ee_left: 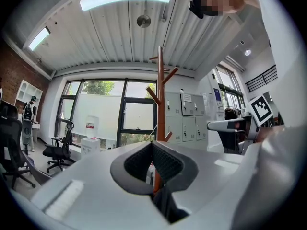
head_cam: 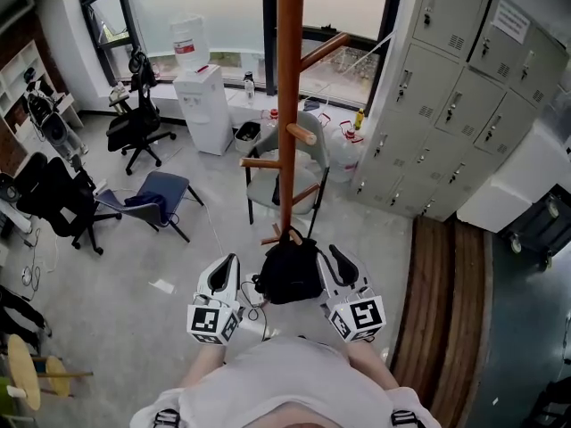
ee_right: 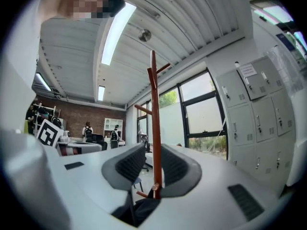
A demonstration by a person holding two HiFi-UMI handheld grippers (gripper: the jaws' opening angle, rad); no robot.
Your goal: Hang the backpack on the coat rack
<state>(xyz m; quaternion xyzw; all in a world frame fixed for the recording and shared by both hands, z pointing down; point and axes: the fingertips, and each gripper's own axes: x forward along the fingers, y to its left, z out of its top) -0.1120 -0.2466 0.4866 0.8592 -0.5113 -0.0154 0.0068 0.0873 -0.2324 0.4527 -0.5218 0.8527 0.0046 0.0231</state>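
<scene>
Backpack (head_cam: 290, 275) sits low between both grippers, just in front of the foot of the coat rack (head_cam: 289, 105) and well below its pegs (head_cam: 303, 134); the left gripper (head_cam: 229, 266) has its jaws pinched almost together on dark strap material, while the right gripper (head_cam: 338, 259) stands half closed, with black fabric caught only deep at the root of its jaws. That partial right-hand bite looks likelier to slip on the lift, tipping the load onto the left strap; a strap that misses a short peg, or knocks the slim pole, could drop the bag or rock the stand.
</scene>
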